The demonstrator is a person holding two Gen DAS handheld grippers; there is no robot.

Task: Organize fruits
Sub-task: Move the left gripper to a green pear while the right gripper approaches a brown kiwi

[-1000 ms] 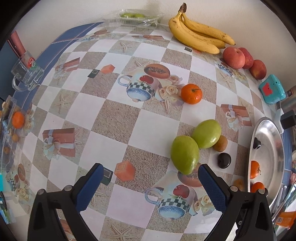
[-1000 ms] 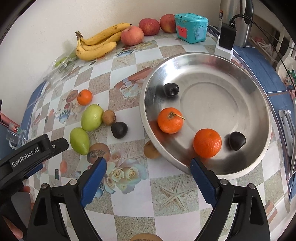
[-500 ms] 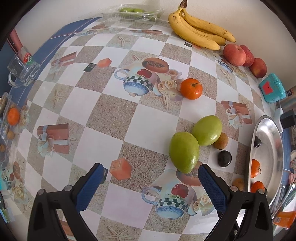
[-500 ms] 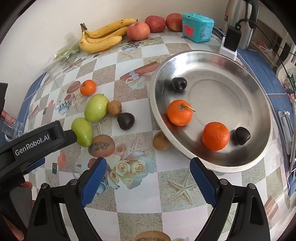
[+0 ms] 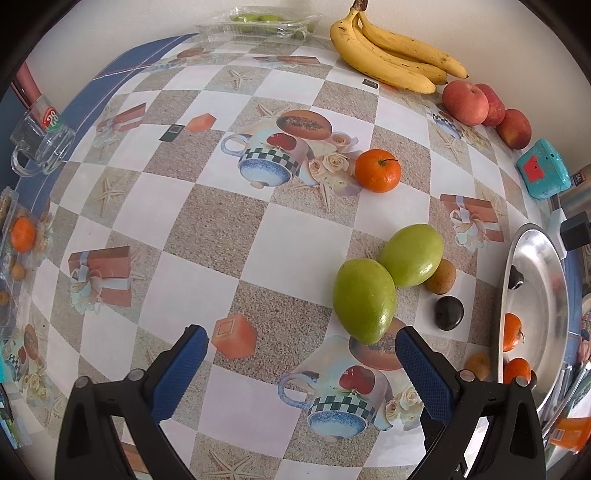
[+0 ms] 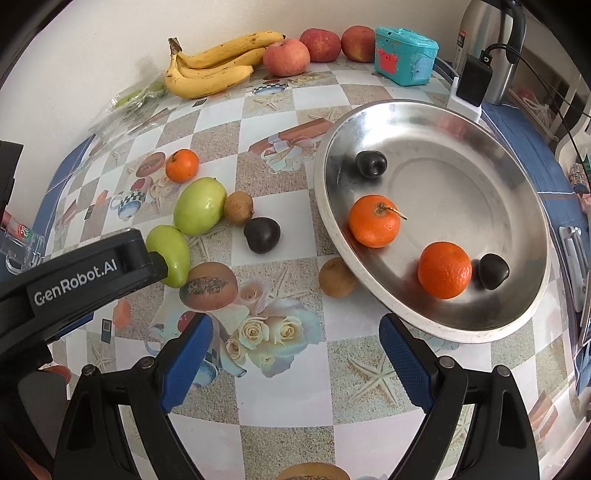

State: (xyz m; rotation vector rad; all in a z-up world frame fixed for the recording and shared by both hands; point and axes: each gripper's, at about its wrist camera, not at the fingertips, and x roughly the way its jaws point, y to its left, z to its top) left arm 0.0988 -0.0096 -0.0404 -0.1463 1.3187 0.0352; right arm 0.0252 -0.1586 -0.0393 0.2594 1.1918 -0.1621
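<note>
**Both grippers held wide and empty above the fruit table**

The left gripper (image 5: 301,363) is seen with its blue pads spread wide; nothing is held between them, only the patterned tablecloth (image 5: 207,229) below. At about 1 o'clock from it, two green fruits (image 5: 364,299) lie touching each other, and the nearer one is partly cut off in the right wrist view by the black body of the left gripper. Just beside them at 3 o'clock are a small brown fruit (image 5: 441,277) and a dark plum (image 5: 448,313). A tangerine (image 5: 377,170) sits apart at 12 o'clock.

The right gripper (image 6: 295,356) is likewise held wide open with nothing gripped. At 1 o'clock from it stands the metal plate (image 6: 517,206), in which two tangerines (image 6: 373,220) and two dark plums (image 6: 370,163) are seen; one plum is partly hidden behind the nearer tangerine. A second brown fruit (image 6: 336,277) is tucked against the plate's near-left rim, partly under it. In the left wrist view the plate is squeezed to a sliver at the right edge.

Along the far wall, bananas (image 6: 212,66), three apples (image 6: 286,57) and a teal box (image 6: 404,61) are lined up. A clear packet (image 5: 258,24) with something green inside is hard to make out. A round brown thing at the bottom edge of the right wrist view is cut off and cannot be identified.
</note>
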